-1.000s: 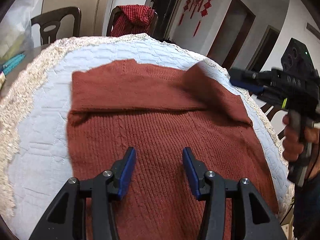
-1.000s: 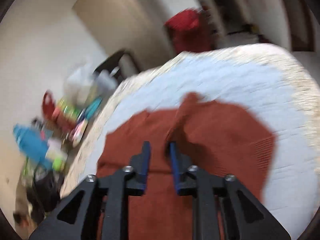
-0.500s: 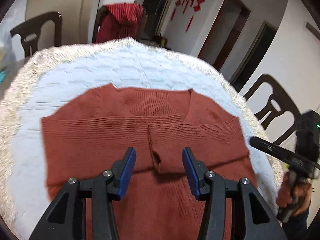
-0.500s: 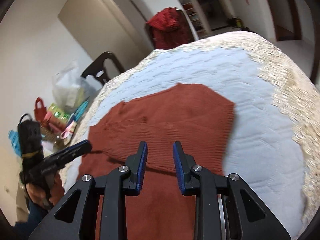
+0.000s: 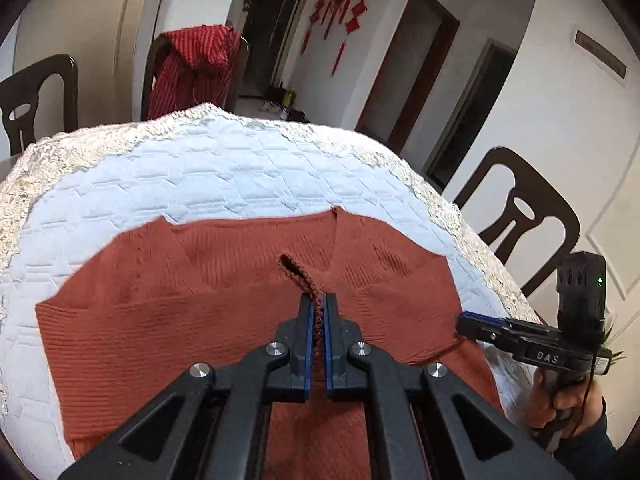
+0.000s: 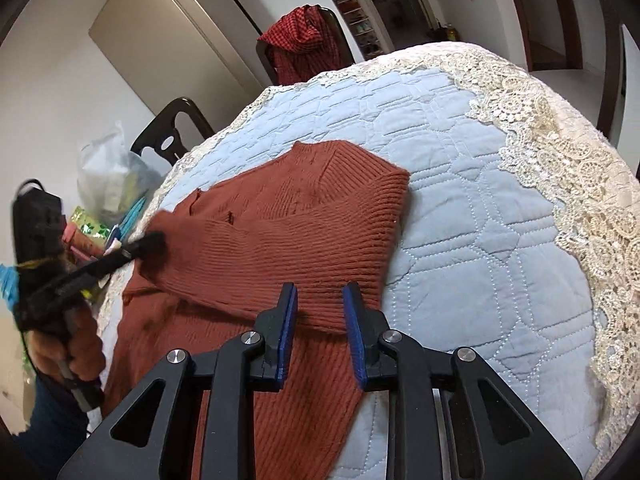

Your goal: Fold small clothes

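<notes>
A rust-red sweater (image 5: 200,320) lies spread on a quilted, lace-edged table (image 5: 200,168), at the near edge, sleeves folded across its body. The left gripper (image 5: 319,304) has just closed and pinches a raised ridge of sweater knit between its blue pads. The right gripper (image 6: 320,300), toward the sweater's right edge, hovers over a folded sleeve with its jaws narrowly apart, gripping nothing.

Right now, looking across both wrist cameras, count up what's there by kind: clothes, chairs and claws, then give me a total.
Clothes: 2, the rust sweater on the table and the red checked garment on a chair back.
Chairs: 3, left chair, draped chair, right chair.
Claws: 2, left claw, right claw.
Total: 7
</notes>
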### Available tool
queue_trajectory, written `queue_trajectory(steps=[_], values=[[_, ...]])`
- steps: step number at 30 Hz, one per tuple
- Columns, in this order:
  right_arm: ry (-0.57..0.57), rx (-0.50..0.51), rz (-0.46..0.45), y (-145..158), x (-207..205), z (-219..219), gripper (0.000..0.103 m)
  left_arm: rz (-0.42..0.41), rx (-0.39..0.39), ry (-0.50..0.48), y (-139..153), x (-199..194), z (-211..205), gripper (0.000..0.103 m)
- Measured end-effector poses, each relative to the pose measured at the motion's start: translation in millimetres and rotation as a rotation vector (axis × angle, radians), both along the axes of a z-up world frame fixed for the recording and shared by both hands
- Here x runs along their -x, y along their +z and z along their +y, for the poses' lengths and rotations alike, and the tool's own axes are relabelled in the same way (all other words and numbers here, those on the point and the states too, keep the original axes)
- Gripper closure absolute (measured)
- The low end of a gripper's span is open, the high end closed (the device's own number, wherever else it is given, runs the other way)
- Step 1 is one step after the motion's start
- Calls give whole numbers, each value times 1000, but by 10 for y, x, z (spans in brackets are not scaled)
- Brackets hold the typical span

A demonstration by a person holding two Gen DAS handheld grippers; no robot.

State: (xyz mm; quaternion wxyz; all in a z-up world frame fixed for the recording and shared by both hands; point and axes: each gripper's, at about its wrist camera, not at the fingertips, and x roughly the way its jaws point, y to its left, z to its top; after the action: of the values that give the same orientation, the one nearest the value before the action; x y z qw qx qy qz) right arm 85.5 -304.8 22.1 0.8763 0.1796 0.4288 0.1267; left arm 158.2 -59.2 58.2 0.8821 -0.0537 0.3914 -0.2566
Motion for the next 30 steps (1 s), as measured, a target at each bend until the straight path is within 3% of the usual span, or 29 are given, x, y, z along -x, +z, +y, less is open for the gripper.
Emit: queue_trajectory(steps=[5,8,11,16,21,23,26,30], values=[[4,8,3,6,26,-13,78,105,-76,64,-405,-155,89,97],[12,7,-3,26,26,-2,78,87,-69,74,-339,-86,97,96],[3,6,-17,71,11,-21,78,22,-111,97,-190,7,112,96],[-21,19,-47,161,-167,-57,78,-40,-94,86,3,24,41,93],[-58,76,4,9,-549,-139,79,80,-173,70,-364,-288,-167,90],[-77,58,28,-56,-621,-220,88,54,-171,72,-368,-273,-168,90],[-62,52,2,78,-456,-220,88,30,-162,47,-256,-90,-136,90],[45,98,-10,113,-128,-17,88,17,-182,10,-299,137,-86,90]])
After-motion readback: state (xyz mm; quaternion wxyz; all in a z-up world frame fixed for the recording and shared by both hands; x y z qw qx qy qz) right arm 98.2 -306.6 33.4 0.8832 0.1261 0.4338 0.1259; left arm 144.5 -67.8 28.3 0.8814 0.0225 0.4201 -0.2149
